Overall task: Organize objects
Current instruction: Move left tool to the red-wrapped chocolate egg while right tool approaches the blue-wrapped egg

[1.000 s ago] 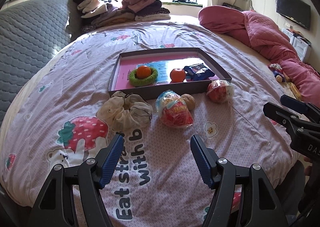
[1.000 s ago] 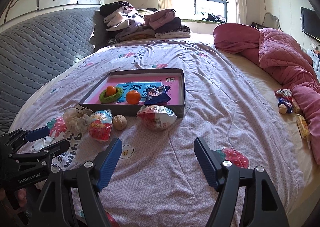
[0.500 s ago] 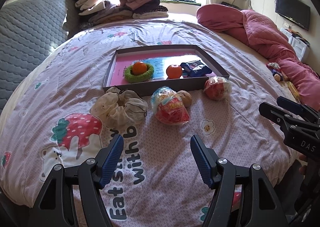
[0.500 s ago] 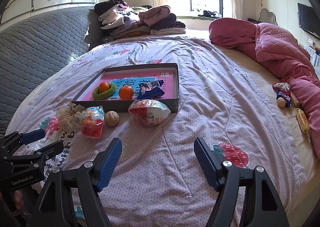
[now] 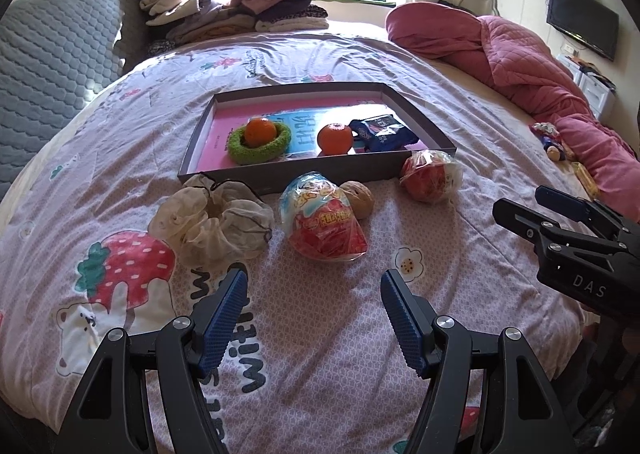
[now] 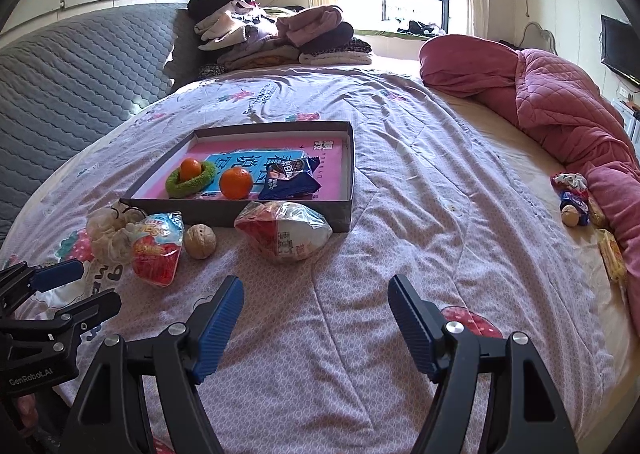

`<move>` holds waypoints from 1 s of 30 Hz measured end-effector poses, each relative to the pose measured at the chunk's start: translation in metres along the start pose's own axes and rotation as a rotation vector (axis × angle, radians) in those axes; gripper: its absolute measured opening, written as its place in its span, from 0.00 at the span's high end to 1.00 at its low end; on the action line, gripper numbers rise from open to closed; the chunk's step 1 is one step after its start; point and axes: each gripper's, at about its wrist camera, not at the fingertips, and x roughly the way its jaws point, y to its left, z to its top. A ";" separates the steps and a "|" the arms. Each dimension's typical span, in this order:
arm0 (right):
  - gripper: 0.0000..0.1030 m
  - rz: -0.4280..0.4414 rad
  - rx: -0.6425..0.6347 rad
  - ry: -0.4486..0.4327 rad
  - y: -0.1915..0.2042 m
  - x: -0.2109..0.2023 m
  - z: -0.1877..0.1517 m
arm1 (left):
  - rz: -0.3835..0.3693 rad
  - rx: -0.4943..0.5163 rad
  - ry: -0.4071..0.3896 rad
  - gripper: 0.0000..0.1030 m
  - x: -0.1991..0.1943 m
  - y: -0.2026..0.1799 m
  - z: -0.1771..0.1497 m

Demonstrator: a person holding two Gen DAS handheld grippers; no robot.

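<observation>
A shallow grey box with a pink floor lies on the bed. It holds an orange in a green ring, a second orange and a blue snack packet. In front of the box lie a beige scrunchie, a red snack bag, a walnut and a second wrapped bag. My left gripper is open and empty, just short of the red bag. My right gripper is open and empty, in front of the second bag.
A pink quilt is bunched along the right side, with small snacks beside it. Folded clothes are stacked at the far end. A grey padded headboard is on the left. The bed's near edge is below both grippers.
Both grippers have moved forward toward the items in front of the box, which now look larger and nearer. Both stay open. Nothing on the bed has moved.
</observation>
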 end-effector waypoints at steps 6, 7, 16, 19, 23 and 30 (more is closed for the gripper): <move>0.28 0.011 0.010 0.007 -0.001 0.008 0.000 | -0.004 -0.004 0.010 0.31 0.007 -0.001 0.002; 0.28 0.013 0.010 0.006 -0.002 0.008 0.000 | -0.005 -0.004 0.011 0.31 0.008 -0.002 0.003; 0.28 0.021 0.020 0.010 -0.004 0.017 0.002 | -0.002 -0.003 0.021 0.31 0.020 -0.007 0.008; 0.28 0.021 0.016 0.011 -0.004 0.020 0.003 | -0.006 -0.009 0.019 0.31 0.023 -0.008 0.011; 0.28 0.024 0.008 0.013 -0.005 0.025 0.003 | -0.005 -0.014 0.016 0.31 0.028 -0.011 0.016; 0.28 0.018 -0.037 0.014 -0.003 0.037 0.006 | 0.008 -0.022 0.024 0.31 0.041 -0.011 0.023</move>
